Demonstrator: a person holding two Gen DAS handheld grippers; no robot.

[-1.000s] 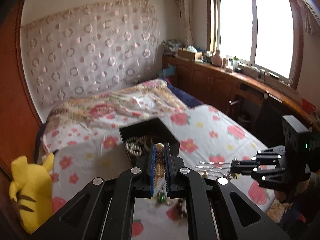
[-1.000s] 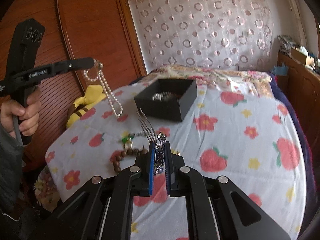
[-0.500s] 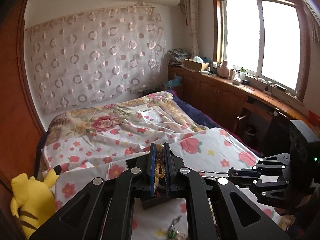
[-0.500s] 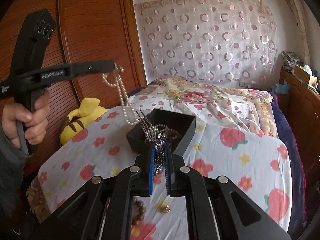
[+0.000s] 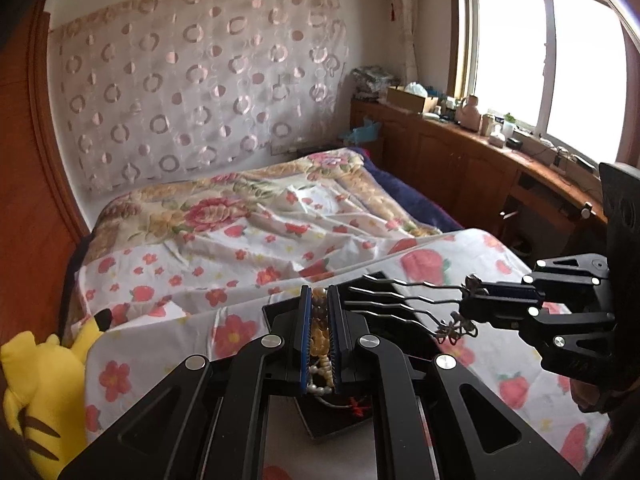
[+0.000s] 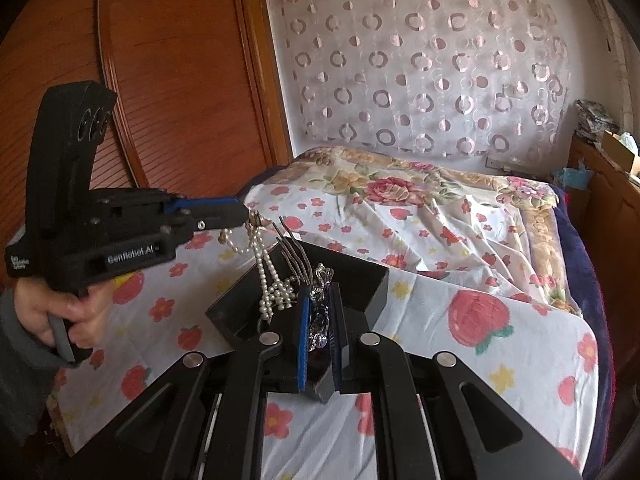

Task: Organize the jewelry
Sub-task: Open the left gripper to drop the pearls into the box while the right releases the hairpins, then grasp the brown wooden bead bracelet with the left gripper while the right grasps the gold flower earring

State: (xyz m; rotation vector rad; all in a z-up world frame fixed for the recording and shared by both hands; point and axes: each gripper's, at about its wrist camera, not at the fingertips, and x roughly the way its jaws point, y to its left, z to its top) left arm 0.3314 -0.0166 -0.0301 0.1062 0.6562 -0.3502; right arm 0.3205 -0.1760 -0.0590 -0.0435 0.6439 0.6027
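The left gripper [image 6: 244,216] pinches a pearl necklace [image 6: 268,272] and the right gripper [image 6: 319,316] pinches a hair comb [image 6: 294,258], both over the black box [image 6: 372,284], so letting go probably comes next.

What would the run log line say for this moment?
left tongs: shut on pearl necklace, hanging into black box | right tongs: shut on hair comb, over box
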